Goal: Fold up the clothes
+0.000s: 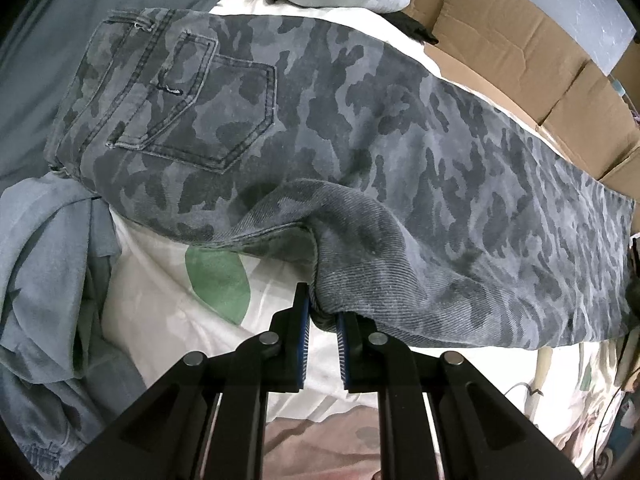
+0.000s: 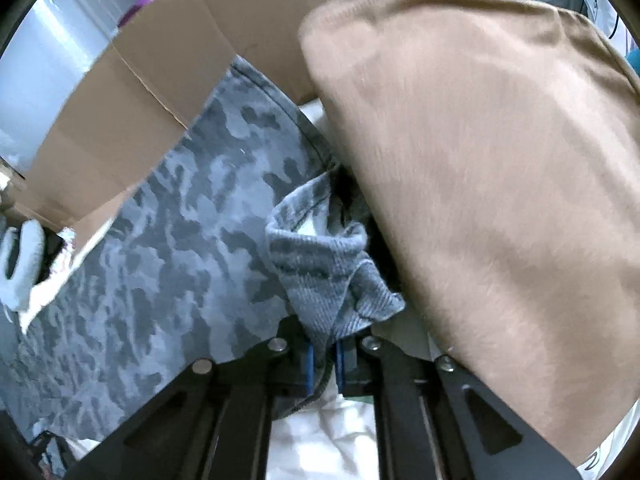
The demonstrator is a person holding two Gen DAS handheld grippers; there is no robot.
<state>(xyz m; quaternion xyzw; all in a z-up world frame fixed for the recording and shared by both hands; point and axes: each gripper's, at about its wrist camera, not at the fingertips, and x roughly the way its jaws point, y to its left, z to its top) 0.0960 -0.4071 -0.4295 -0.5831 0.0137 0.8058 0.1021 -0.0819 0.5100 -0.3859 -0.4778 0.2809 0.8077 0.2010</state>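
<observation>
Now camo pants (image 1: 360,128), prob pinched, both tools (image 1: 323,316) (image 2: 323,354)

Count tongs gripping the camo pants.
2. Left tongs pinch a bunched fold at the pants' near edge; right tongs clamp the camo pants beside a tan garment.

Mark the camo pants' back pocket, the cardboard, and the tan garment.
back pocket (image 1: 208,108), left wrist view, middle of the pocket panel
cardboard (image 1: 516,44), left wrist view, flat brown face
tan garment (image 2: 492,168), right wrist view, middle of the cloth
</observation>
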